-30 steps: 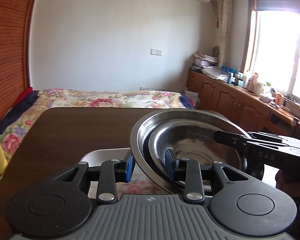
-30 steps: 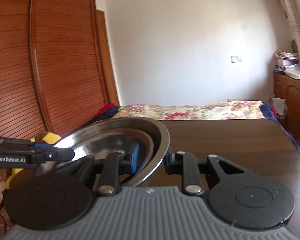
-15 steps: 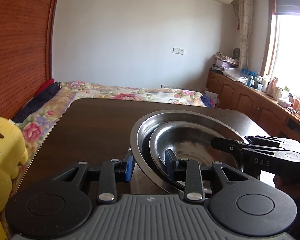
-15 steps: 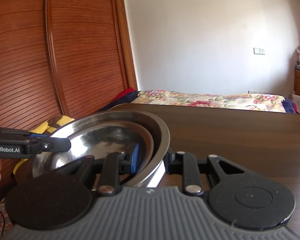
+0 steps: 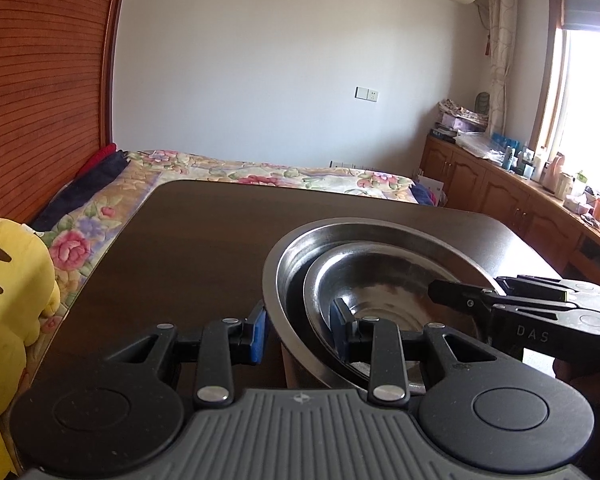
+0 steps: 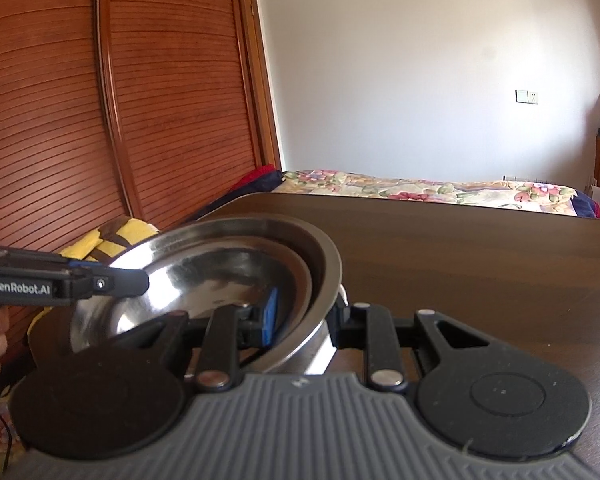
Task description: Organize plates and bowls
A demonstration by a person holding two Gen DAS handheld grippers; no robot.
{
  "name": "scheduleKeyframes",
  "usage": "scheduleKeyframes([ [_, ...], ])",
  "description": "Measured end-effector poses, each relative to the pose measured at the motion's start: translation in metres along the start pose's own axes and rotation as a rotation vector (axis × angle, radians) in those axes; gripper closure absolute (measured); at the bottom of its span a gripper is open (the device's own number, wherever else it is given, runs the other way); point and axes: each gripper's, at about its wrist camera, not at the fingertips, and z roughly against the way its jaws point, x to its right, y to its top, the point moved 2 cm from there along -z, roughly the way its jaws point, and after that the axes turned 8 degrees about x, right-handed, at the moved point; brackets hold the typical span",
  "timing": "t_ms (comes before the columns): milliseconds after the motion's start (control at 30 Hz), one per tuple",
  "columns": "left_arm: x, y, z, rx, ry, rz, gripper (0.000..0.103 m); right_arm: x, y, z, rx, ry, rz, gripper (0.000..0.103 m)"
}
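Left wrist view shows the left gripper (image 5: 298, 330) closed on the near rim of a large round stainless steel bowl (image 5: 296, 264), one finger outside and one inside, with a smaller shiny steel bowl (image 5: 384, 284) nested in it. From the opposite side the right gripper (image 6: 306, 318) clamps the same rim. Both bowls seem lifted and tilted above the dark brown wooden table (image 5: 204, 236). I judge the nesting is done; what is left is to set the stack down somewhere ahead of the claws. No plates are visible here.
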Motion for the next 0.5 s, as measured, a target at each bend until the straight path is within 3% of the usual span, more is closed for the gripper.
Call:
scheduleKeyframes([
  [367, -0.0006, -0.0008, -0.0048, 0.01, -0.02, -0.025, 0.068, 0.0004, -0.0004, 0.0, -0.002, -0.027, 0.01, 0.072],
  [500, -0.0009, -0.0018, -0.0067, 0.009, 0.001, -0.042, 0.062, -0.0012, 0.0022, 0.0008, 0.01, -0.056, 0.027, 0.059],
])
